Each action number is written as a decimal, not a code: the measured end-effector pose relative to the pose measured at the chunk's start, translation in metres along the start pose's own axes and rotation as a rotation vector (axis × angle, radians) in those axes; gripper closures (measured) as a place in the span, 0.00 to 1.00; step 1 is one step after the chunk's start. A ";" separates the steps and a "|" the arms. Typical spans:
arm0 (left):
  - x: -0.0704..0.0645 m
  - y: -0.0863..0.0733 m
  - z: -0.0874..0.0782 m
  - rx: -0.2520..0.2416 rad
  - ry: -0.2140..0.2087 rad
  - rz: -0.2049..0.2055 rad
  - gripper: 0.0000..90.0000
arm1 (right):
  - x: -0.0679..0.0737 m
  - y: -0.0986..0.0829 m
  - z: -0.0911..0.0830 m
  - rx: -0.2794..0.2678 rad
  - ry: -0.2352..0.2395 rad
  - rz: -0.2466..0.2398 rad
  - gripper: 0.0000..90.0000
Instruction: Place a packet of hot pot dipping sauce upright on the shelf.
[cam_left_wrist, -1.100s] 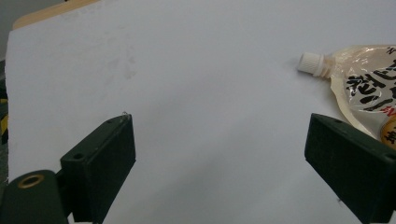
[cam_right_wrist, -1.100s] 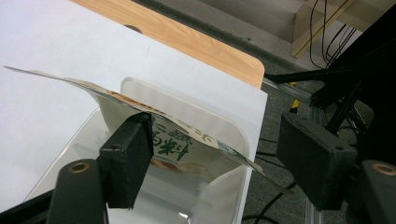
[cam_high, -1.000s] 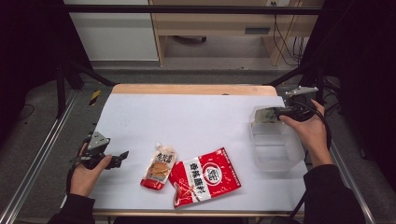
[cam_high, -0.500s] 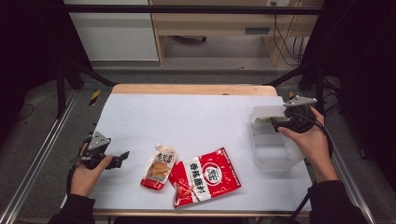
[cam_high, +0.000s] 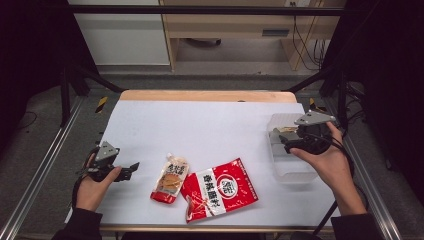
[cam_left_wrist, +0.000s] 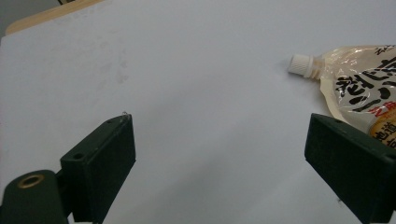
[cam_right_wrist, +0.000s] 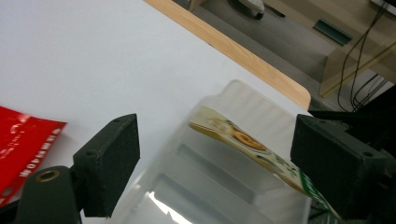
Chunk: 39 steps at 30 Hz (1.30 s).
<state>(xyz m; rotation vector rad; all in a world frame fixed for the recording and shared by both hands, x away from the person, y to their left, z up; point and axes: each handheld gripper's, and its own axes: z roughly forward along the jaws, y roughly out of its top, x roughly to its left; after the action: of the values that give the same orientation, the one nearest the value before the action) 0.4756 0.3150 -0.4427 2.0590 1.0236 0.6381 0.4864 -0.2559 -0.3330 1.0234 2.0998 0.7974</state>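
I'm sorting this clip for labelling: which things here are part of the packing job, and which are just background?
Part of the job:
clear bin
green packet lying in the bin
spouted pouch
red bag
left tool, open
right tool, open

Just lying about:
wooden shelf
cables

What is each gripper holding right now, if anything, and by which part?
Nothing is held. The left gripper and right gripper are both open; the packet lies in the clear container, between the right gripper's spread jaws.
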 end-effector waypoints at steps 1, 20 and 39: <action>-0.001 0.000 0.000 -0.003 -0.001 -0.001 0.10 | 0.004 0.002 0.000 -0.003 0.004 -0.005 0.17; -0.027 0.000 -0.008 0.002 -0.021 0.060 0.09 | 0.088 0.032 0.023 -0.017 0.140 -0.098 0.14; -0.044 -0.003 -0.008 0.048 -0.001 0.136 0.09 | 0.168 0.067 0.069 0.009 0.302 -0.171 0.24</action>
<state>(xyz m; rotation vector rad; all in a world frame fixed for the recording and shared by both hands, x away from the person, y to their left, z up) 0.4437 0.2833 -0.4449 2.1844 0.9119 0.6866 0.4881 -0.0664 -0.3724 0.7514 2.4093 0.9018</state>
